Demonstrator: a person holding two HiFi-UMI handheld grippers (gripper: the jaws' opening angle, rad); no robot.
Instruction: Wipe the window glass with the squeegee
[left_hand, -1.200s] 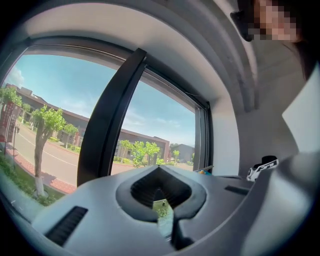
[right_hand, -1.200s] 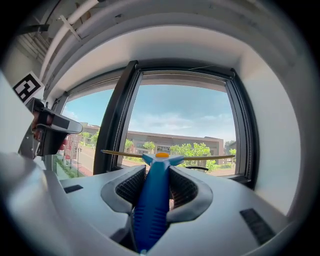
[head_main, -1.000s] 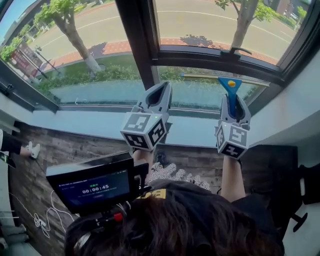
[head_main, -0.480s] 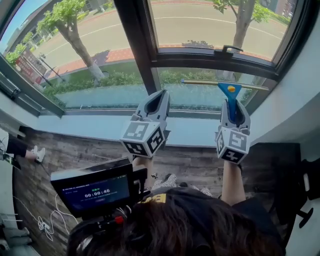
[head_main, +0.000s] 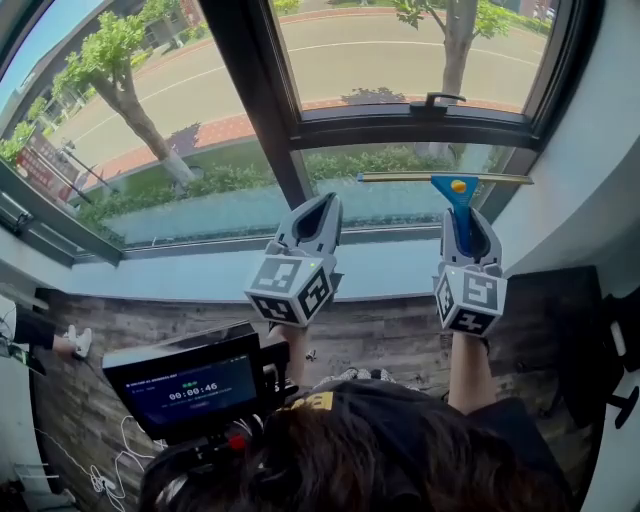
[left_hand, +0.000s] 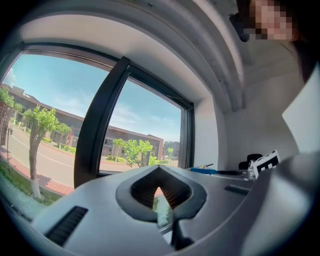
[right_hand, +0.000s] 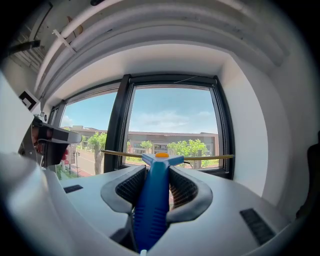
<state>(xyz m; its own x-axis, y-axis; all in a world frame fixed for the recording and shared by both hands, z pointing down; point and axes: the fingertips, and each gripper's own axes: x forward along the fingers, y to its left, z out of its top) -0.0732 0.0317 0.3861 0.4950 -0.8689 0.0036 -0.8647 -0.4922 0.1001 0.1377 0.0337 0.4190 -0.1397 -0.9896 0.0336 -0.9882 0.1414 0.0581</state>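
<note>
Honestly, the right tool was clamped on the squeegee handle, blade level near the top edge of the lower right window glass. The left tool was pressed together, empty. I'd have kept even pressure and pulled straight down.

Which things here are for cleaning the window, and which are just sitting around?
For the job:
squeegee
right gripper, shut on the squeegee
window glass

Just there:
left gripper, shut and holding nothing
screen
cables
</note>
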